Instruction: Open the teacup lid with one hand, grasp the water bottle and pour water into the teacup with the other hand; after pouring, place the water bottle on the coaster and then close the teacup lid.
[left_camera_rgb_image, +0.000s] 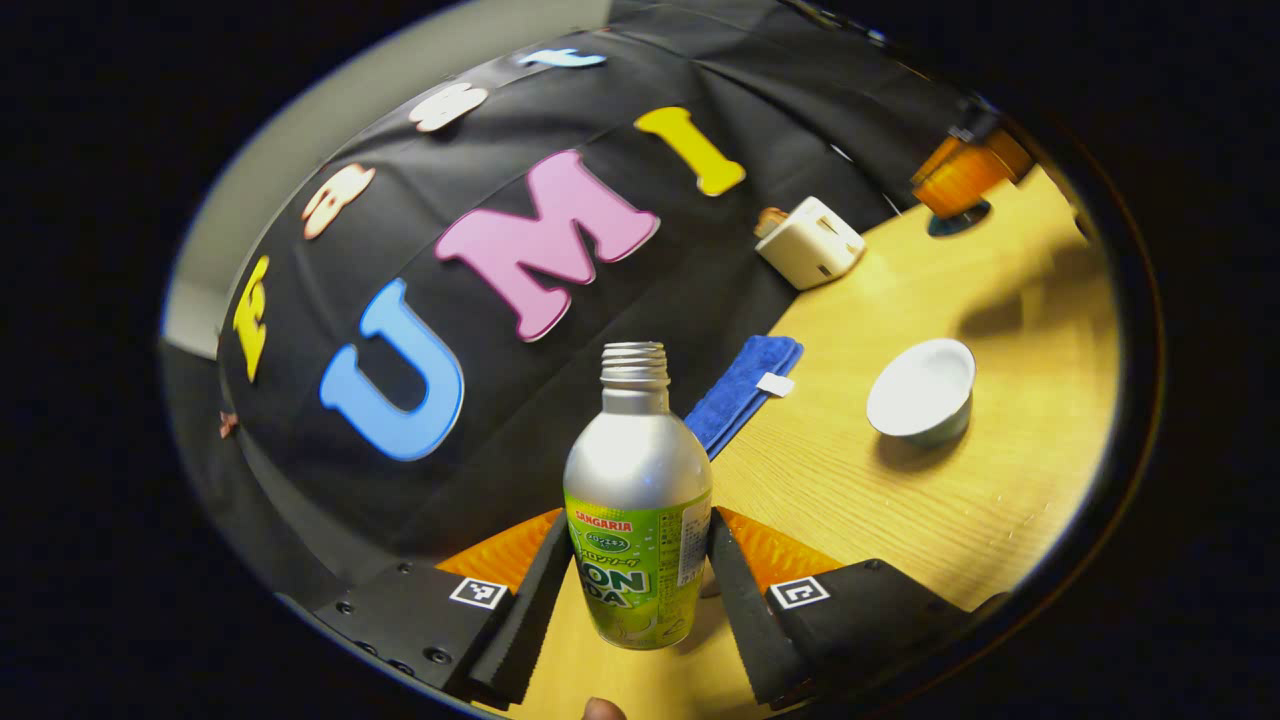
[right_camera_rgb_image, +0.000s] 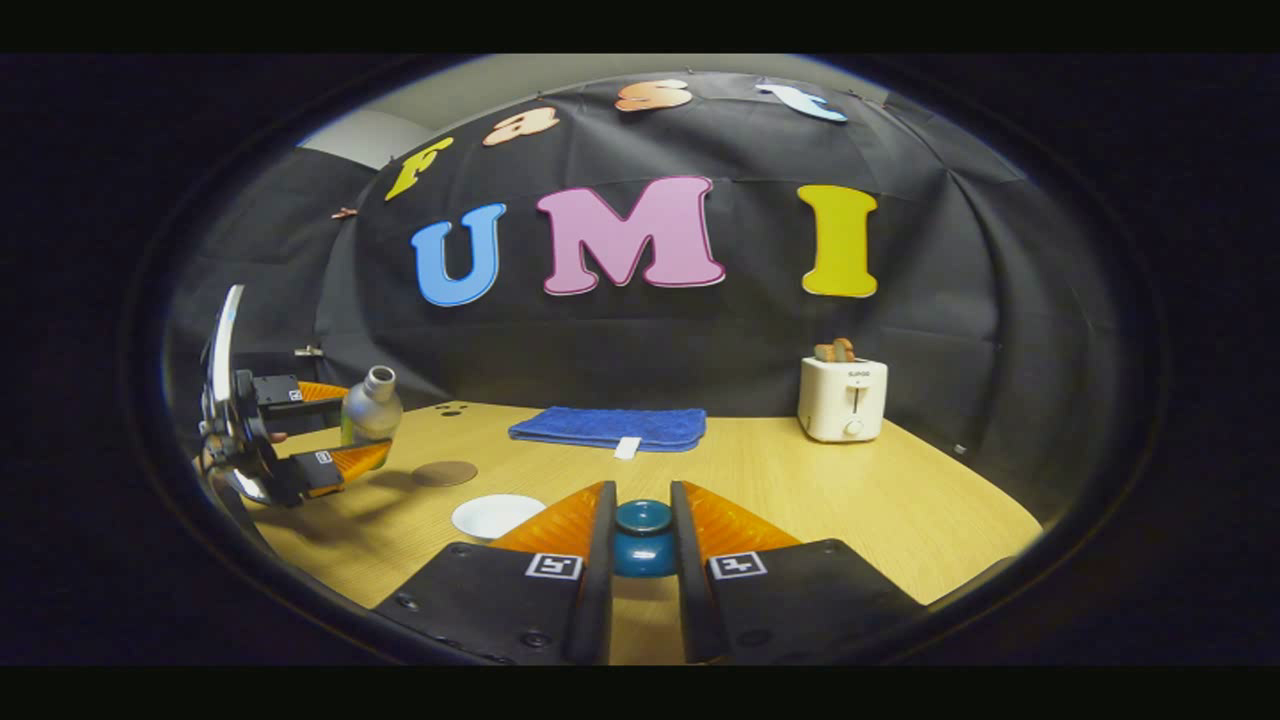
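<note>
Silver water bottle (left_camera_rgb_image: 638, 500) pinched between the left gripper (left_camera_rgb_image: 632, 580) fingers — right gripper (right_camera_rgb_image: 642, 560) clamps the teacup lid (right_camera_rgb_image: 643, 538).

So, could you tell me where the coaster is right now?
In the right gripper view, the coaster lies on the table's left side, just behind the teacup.
</note>
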